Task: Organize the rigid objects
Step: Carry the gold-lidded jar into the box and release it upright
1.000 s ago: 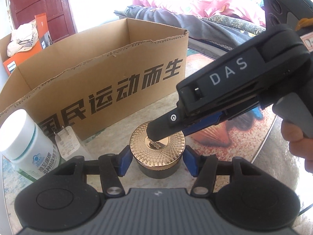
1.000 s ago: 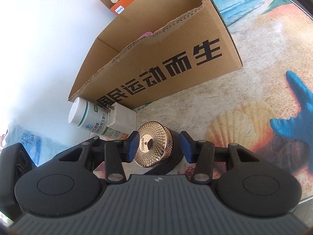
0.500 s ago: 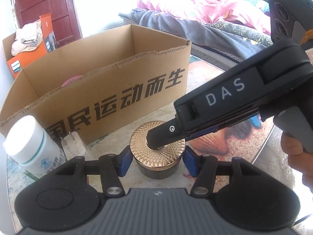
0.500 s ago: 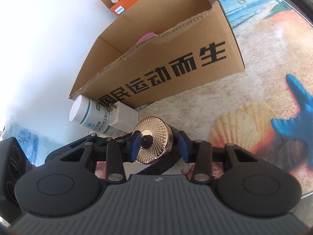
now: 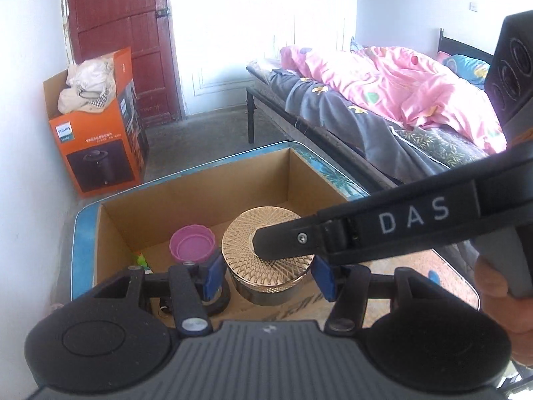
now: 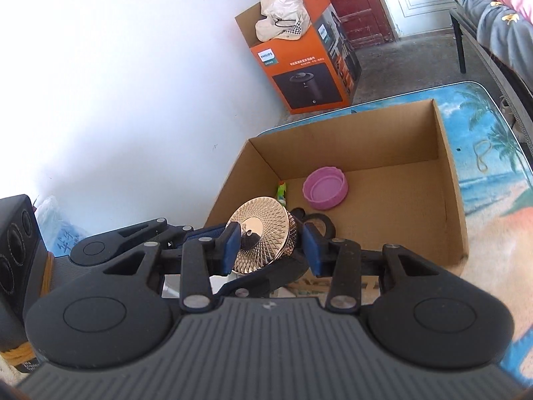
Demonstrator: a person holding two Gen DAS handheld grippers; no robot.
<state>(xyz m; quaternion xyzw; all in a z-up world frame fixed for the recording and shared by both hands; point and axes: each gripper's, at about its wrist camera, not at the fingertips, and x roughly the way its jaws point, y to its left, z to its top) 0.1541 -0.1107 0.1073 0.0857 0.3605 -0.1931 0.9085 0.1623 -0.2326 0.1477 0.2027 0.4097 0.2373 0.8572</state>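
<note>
A dark jar with a gold patterned lid [image 5: 241, 236] hangs in the air over the near wall of the open cardboard box [image 5: 200, 180]. My left gripper [image 5: 268, 275] is shut on the jar's sides. My right gripper [image 6: 271, 248] is shut on the same jar [image 6: 263, 230], one pad on the lid and the other under the base. Its upper finger [image 5: 289, 241] lies across the lid in the left wrist view. Inside the box [image 6: 449, 183] lie a pink lid [image 6: 326, 188], a small green item [image 6: 282, 190] and a black ring [image 6: 316, 223].
The box stands on a table with a beach print [image 6: 493, 166]. On the floor beyond are an orange Philips carton [image 5: 96, 153] with cloth on top, a red door [image 5: 116, 33] and a bed with pink bedding [image 5: 383, 93]. A hand [image 5: 499, 283] holds the right gripper.
Both grippers have risen with the jar from the tabletop to above the box's near wall. The box's inside has come into view; the white bottle and plug have dropped out of view.
</note>
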